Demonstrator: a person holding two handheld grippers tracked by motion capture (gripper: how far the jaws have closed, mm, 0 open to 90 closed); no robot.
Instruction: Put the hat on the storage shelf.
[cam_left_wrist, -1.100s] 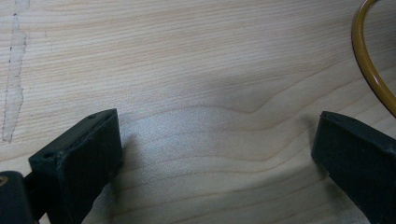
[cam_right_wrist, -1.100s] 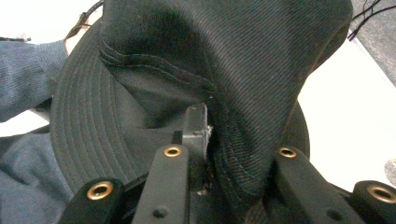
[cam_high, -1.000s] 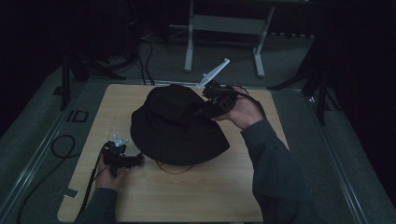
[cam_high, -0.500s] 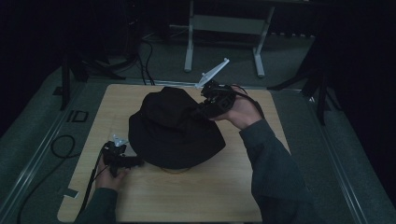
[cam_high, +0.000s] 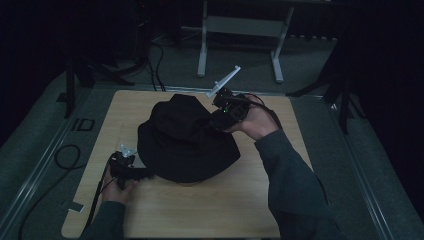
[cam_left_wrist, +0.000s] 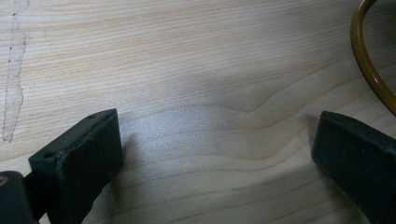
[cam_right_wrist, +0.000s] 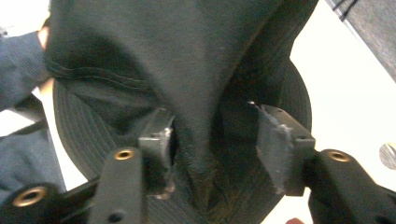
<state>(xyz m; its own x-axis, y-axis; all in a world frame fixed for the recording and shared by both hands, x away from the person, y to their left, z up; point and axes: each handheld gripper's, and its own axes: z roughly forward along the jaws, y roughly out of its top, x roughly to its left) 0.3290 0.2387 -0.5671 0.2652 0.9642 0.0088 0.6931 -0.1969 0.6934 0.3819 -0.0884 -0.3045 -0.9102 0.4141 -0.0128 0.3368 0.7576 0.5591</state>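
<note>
Black bucket hat (cam_high: 187, 142) sits mid-table (cam_high: 250, 210). A ridge of its crown stands between the right gripper (cam_high: 216, 116) jaws, which have just been opening and no longer pinch it. The left gripper (cam_high: 142, 173), jaws wide and empty, rests on the wood at the near brim, just beside a brown cord (cam_left_wrist: 366, 65).

A light wooden table (cam_high: 250, 210) with a wavy grain stands on a grey floor (cam_high: 40, 150). A black hat (cam_high: 187, 142) with a wide brim lies on the table, near the middle. A thin brown cord (cam_left_wrist: 366, 60) curves across the wood close by.
</note>
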